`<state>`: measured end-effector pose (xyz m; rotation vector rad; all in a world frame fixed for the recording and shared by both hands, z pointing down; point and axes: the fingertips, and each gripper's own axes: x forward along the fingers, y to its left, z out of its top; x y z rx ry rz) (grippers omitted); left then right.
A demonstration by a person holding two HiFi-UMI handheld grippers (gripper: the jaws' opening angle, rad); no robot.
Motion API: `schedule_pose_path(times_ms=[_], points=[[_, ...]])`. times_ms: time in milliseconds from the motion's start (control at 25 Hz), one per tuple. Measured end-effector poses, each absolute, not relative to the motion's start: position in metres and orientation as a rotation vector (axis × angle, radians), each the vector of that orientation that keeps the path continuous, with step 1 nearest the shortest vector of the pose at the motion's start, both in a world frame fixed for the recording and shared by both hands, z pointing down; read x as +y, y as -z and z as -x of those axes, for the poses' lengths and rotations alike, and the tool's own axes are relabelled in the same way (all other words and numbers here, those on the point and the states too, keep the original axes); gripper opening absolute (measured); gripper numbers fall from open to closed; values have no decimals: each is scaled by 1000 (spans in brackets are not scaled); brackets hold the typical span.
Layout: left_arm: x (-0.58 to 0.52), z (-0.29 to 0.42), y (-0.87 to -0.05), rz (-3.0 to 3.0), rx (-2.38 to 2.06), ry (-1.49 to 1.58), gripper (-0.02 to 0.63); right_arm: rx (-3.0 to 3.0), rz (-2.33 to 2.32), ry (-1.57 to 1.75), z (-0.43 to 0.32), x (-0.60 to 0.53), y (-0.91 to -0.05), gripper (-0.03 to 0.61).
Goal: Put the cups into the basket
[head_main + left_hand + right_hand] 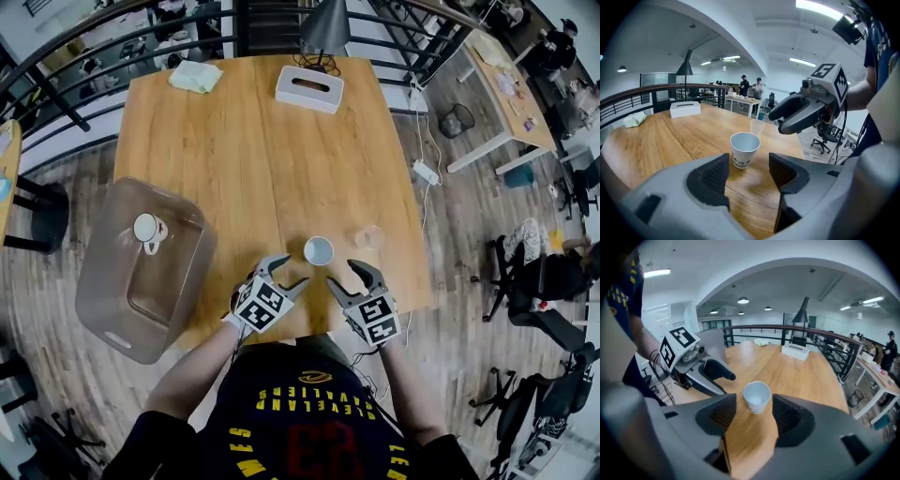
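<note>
l gripper (292, 272) wide open, empty, white cup (319, 250) just ahead of it near table's (244, 141) front edge. r gripper (343, 275) open too, nothing btwn jaws. clear cup (368, 236) just beside white cup. basket (141, 291) off table's left edge w/ third cup (147, 229) inside.

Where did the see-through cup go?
In the head view, the clear plastic cup stands on the wooden table near its front edge, just right of the white paper cup and ahead of the right gripper.
</note>
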<state>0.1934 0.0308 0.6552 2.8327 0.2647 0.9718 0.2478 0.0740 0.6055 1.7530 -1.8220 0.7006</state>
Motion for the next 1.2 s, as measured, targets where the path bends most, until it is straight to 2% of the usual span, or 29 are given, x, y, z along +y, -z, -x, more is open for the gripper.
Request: schedule_pose_path(times_ms=[240,400,1040,1200], points=[[28,-206,-692,-2947,338,-1225,258,-1851,-1327,-545,-250,64,-672,235],[20,-213,-707,-2981,410,-1354,258,-1882,-1233,-516,-256,54,-693,235],[20,-235,-710,-2903,349,-1301,236,-2063,-1104,-427,-249,24,-693,235],[20,-236,-709,-2903,348,-1292,229,-2081,-1100,-420,-248,20,-693,256]])
